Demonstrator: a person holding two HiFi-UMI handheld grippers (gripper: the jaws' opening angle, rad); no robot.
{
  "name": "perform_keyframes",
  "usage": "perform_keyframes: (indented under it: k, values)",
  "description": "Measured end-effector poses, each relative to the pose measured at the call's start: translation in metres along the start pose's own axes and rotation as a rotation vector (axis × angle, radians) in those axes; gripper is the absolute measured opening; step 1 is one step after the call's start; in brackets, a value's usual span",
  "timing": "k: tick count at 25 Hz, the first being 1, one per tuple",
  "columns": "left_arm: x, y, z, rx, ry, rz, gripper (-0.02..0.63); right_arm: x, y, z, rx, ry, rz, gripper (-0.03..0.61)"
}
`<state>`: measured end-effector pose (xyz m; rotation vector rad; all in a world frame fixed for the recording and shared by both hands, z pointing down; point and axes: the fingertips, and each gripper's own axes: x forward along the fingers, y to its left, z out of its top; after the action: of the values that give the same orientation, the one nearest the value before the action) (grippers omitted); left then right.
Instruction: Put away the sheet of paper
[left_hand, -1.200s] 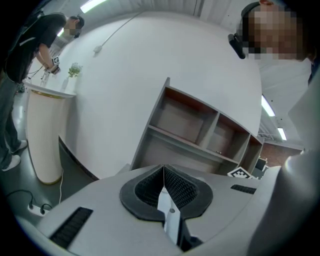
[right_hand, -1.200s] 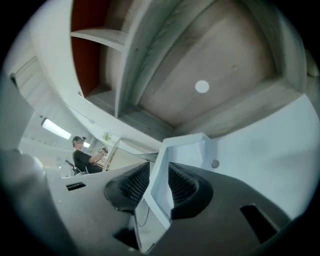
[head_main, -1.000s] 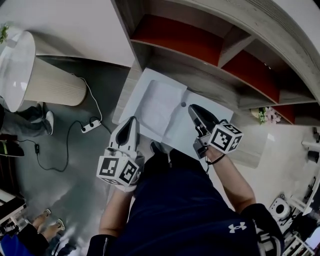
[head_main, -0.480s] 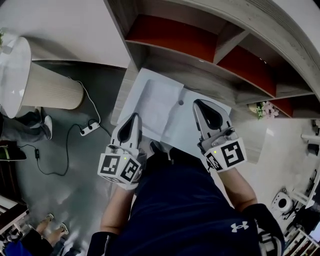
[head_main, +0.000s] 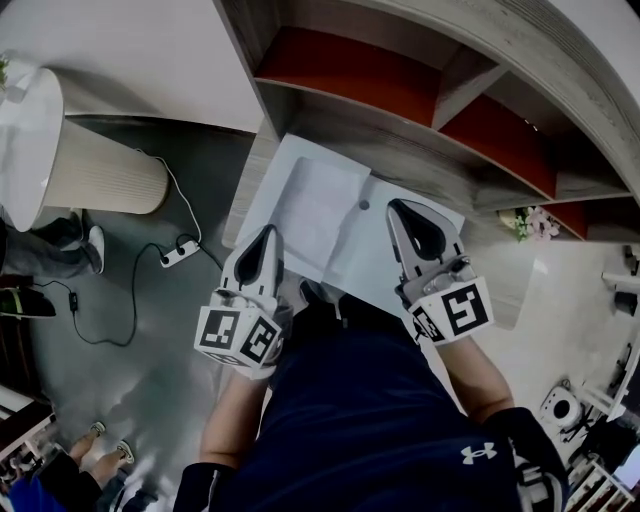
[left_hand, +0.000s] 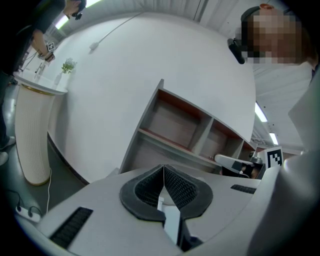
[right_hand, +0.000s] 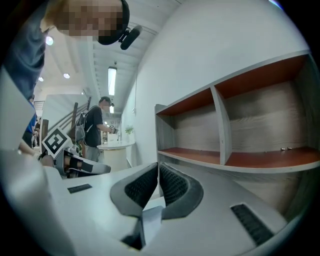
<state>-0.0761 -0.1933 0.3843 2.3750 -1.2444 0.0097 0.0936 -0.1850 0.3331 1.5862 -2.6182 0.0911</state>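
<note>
The white sheet of paper (head_main: 330, 225) hangs roughly level in front of a grey wooden shelf unit (head_main: 400, 150) with red inner boards. My left gripper (head_main: 262, 234) is shut on the sheet's near left edge. My right gripper (head_main: 401, 208) is shut on its near right edge. In the left gripper view the left gripper (left_hand: 163, 168) has its ribbed pads pressed together, with a strip of the sheet (left_hand: 169, 220) showing behind them. The right gripper (right_hand: 158, 166) also has its pads together in the right gripper view, with paper (right_hand: 150, 220) caught behind them. The shelf compartments (right_hand: 250, 130) stand straight ahead.
A white ribbed pedestal table (head_main: 90, 170) stands at the left. On the floor below it lies a power strip (head_main: 180, 250) with its cable. Small flowers (head_main: 535, 228) sit right of the shelf. Another person (right_hand: 95, 130) stands far off, and feet (head_main: 100, 460) show at the bottom left.
The right gripper has rolled from lying on its side to upright and has risen. The sheet's right edge came up with it. The left gripper has stayed put.
</note>
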Motion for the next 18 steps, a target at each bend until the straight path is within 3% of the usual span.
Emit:
perform_keyframes:
  k: [18]
  values:
    - [0.0026,0.0038,-0.0032,-0.003,0.008,0.019,0.017,0.0044,-0.0007,-0.0008,0.014,0.002,0.021,0.018]
